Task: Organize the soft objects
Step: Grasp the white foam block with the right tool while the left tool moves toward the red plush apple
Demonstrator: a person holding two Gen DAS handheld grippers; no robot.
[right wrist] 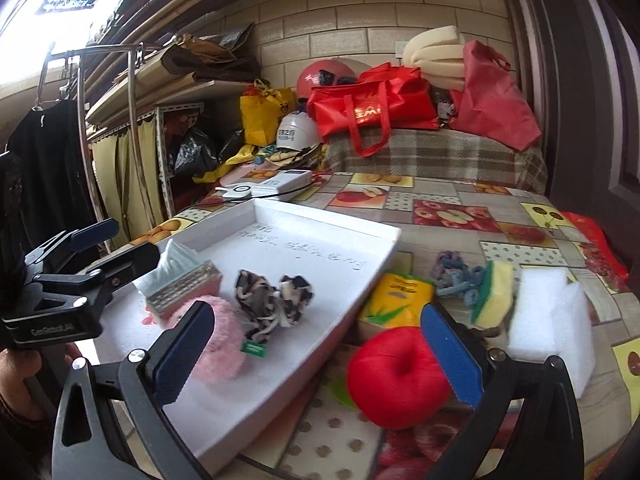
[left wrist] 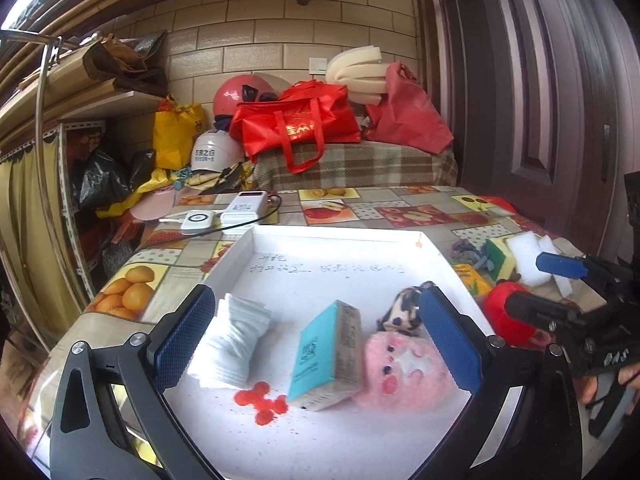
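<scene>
Right wrist view, nearest you: your right gripper (right wrist: 320,356) stands spread wide and empty, the red apple-shaped cushion (right wrist: 396,376) just ahead between its fingers but untouched. Your left gripper (left wrist: 316,344) is likewise spread, pinching nothing, hovering over the white tray (left wrist: 320,248). Inside that tray already lie the pink plush (left wrist: 404,372), the teal tissue pack (left wrist: 320,356), the folded white cloth (left wrist: 232,344) and the spotted scrunchie (right wrist: 276,300). Farther out on the desk (right wrist: 440,200), the yellow packet (right wrist: 400,296), green-and-yellow sponge (right wrist: 494,294), blue-grey scrunchie (right wrist: 456,276) and white foam blocks (right wrist: 548,316) still wait. Roughly half remains.
</scene>
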